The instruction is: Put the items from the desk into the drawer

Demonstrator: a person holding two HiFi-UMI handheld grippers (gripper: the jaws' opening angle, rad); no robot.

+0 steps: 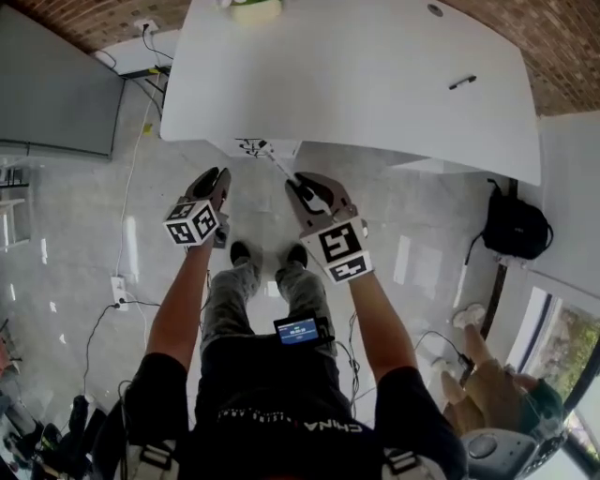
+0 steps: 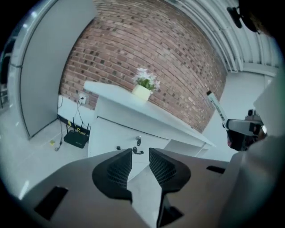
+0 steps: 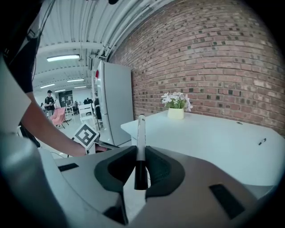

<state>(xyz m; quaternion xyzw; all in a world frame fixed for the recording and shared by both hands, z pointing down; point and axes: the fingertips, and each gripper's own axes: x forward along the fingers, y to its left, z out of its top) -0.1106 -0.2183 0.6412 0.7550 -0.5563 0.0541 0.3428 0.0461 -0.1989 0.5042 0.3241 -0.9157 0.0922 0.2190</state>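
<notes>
A person stands at the near edge of a white table point(image 1: 375, 75) with a two-jaw gripper in each hand, partway through clearing the table into the drawer point(image 2: 129, 133) beneath it. The right gripper point(image 3: 141, 153) has its jaws closed on the dark lower end of a slim pen point(image 3: 141, 138). The pale barrel juts forward beyond the jaws, a hold that keeps the free end visible and aimed at the drawer front just below the near edge. The left gripper point(image 2: 140, 160) carries nothing, its ribbed pads a narrow gap apart. It is held low and level with the drawer front, probably to leave it free to pull the drawer, which looks shut (a bunch of keys point(image 2: 138, 142) hangs from its lock). A second pen point(image 1: 461, 82) lies on the table near the right edge, well apart from both grippers and likely next to go. A small potted plant point(image 1: 255, 9) sits at the far edge toward the left corner. Whether the plant counts among the items cannot be told.
</notes>
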